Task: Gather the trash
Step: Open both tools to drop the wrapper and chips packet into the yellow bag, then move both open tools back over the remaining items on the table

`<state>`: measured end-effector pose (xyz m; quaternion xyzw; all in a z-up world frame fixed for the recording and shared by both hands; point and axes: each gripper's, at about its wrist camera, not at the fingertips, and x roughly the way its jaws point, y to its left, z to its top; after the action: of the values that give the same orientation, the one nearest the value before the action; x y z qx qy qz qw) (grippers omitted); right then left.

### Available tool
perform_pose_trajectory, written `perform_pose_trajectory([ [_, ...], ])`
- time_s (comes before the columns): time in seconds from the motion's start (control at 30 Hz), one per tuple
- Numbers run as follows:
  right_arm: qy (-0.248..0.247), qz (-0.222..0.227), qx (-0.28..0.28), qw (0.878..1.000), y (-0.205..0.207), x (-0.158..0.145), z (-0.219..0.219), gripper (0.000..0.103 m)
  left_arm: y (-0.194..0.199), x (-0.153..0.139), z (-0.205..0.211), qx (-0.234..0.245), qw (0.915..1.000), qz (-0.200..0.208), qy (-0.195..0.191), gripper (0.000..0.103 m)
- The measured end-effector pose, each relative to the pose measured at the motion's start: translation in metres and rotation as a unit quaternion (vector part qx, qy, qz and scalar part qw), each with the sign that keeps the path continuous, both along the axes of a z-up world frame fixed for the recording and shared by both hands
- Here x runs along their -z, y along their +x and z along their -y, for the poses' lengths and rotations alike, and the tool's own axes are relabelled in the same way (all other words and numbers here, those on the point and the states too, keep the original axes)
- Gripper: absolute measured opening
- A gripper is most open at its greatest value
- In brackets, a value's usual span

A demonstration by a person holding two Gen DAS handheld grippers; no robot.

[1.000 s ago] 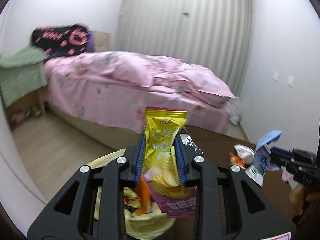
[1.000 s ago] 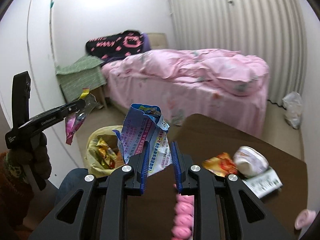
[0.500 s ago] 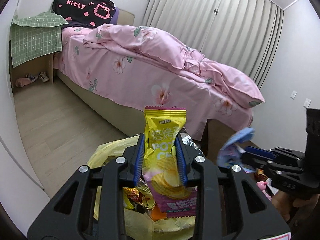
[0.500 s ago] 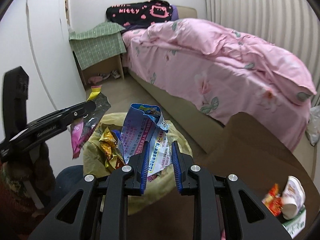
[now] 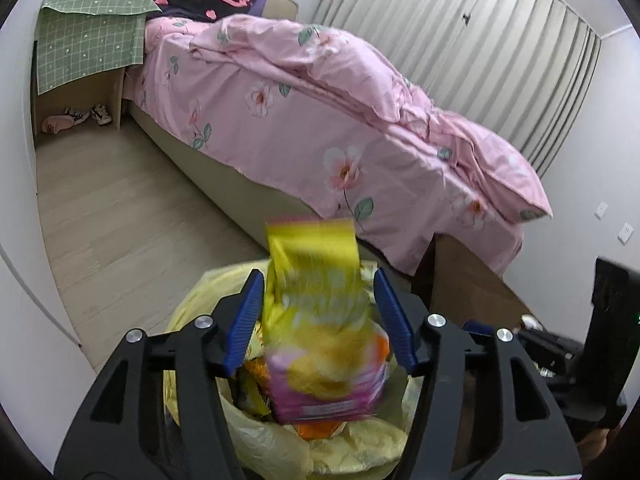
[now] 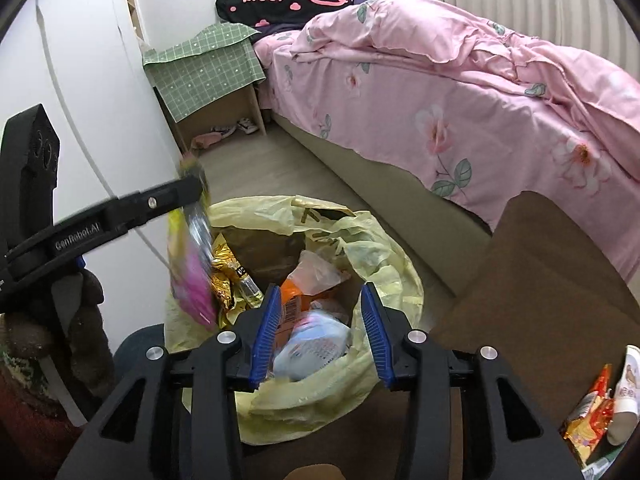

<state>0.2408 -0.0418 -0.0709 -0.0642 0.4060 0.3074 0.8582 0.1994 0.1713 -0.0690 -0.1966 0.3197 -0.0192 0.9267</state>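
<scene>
A bin lined with a yellow plastic bag (image 6: 384,264) stands on the floor below both grippers and holds several wrappers. My left gripper (image 5: 320,316) is open above it; a yellow and pink chip bag (image 5: 320,320) is blurred between its jaws, falling free. The chip bag shows in the right wrist view (image 6: 192,264) below the left gripper's fingers (image 6: 176,196). My right gripper (image 6: 318,334) is open over the bin; a blue and white wrapper (image 6: 312,344), blurred, drops into the bag. The bag also shows in the left wrist view (image 5: 280,448).
A brown table (image 6: 540,280) is to the right, with an orange wrapper (image 6: 588,412) and a white cup (image 6: 630,384) at its edge. A bed with pink bedding (image 5: 360,120) lies behind. A nightstand with a green cloth (image 5: 88,48) stands at the far left.
Both grippers have opened over the bin. The chip bag has slipped out of the left jaws and the blue wrapper has dropped from the right jaws into the bag.
</scene>
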Motion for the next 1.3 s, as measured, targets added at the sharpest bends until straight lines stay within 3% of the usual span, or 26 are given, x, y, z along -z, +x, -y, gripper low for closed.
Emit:
perform_pose_trajectory([
  [0.1, 0.003, 0.008, 0.008, 1.000, -0.005, -0.007, 0.010, 0.039, 0.000, 0.007, 0.006, 0.029, 0.9994, -0.020, -0.008, 0.054],
  [0.2, 0.004, 0.020, 0.027, 0.999, -0.011, -0.017, 0.028, 0.039, -0.006, 0.007, 0.008, 0.026, 0.9993, -0.024, -0.013, 0.054],
  [0.4, -0.001, 0.049, 0.070, 0.996, -0.039, -0.034, 0.078, 0.040, -0.020, -0.011, 0.026, 0.041, 0.9991, 0.002, -0.009, 0.059],
  [0.53, 0.007, 0.073, 0.108, 0.991, -0.067, -0.043, 0.126, 0.062, -0.026, -0.025, 0.064, 0.089, 0.9957, 0.025, 0.000, 0.061],
  [0.63, -0.001, 0.092, 0.137, 0.986, -0.090, -0.047, 0.168, 0.062, -0.029, -0.029, 0.099, 0.129, 0.9911, 0.032, 0.010, 0.061],
  [0.77, -0.028, 0.079, 0.174, 0.981, -0.111, -0.043, 0.211, 0.062, -0.033, -0.027, 0.152, 0.189, 0.9813, 0.030, 0.024, 0.062],
  [0.9, -0.008, 0.049, 0.194, 0.980, -0.131, -0.025, 0.246, 0.057, -0.037, -0.023, 0.190, 0.229, 0.9724, 0.022, 0.040, 0.062],
  [1.17, 0.004, 0.004, 0.141, 0.990, -0.155, 0.029, 0.232, 0.042, -0.041, -0.017, 0.233, 0.262, 0.9629, 0.012, 0.065, 0.062],
  [1.3, 0.013, 0.017, 0.148, 0.989, -0.156, 0.033, 0.236, 0.042, -0.039, -0.018, 0.253, 0.283, 0.9552, 0.017, 0.084, 0.062],
])
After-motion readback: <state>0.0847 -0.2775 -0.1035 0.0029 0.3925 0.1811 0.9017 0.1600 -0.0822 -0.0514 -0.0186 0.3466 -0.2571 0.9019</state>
